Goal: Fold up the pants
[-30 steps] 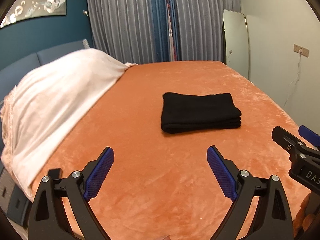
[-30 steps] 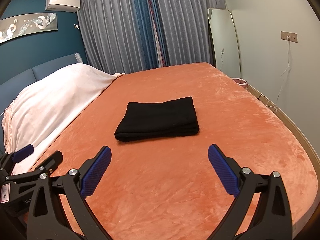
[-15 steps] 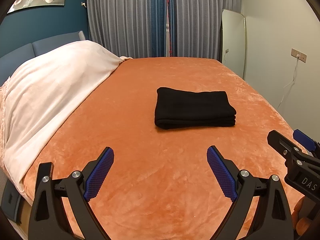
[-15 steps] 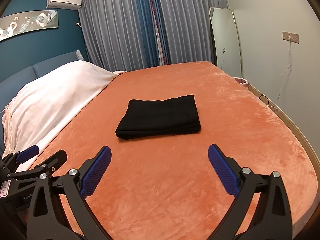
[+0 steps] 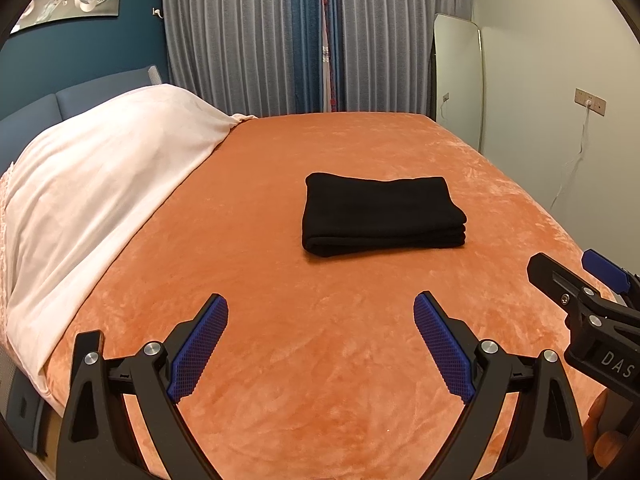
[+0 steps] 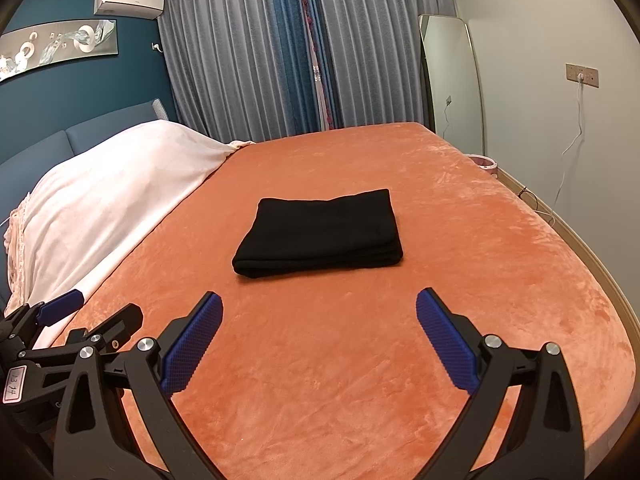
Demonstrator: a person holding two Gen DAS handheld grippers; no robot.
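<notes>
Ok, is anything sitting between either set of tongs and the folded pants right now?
Nothing visible. Only bare orange bedspread lies between the open left tongs, the open right tongs and the black folded pants. The white blanket lies off to the left.

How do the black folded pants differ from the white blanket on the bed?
The black folded pants form a compact, neat stack; the white blanket spreads wide, loosely draped. The pants lie mid-bed on the orange cover; the blanket covers the headboard end, hanging over the edge. Both are fabric resting on the bed, untouched by either gripper.
</notes>
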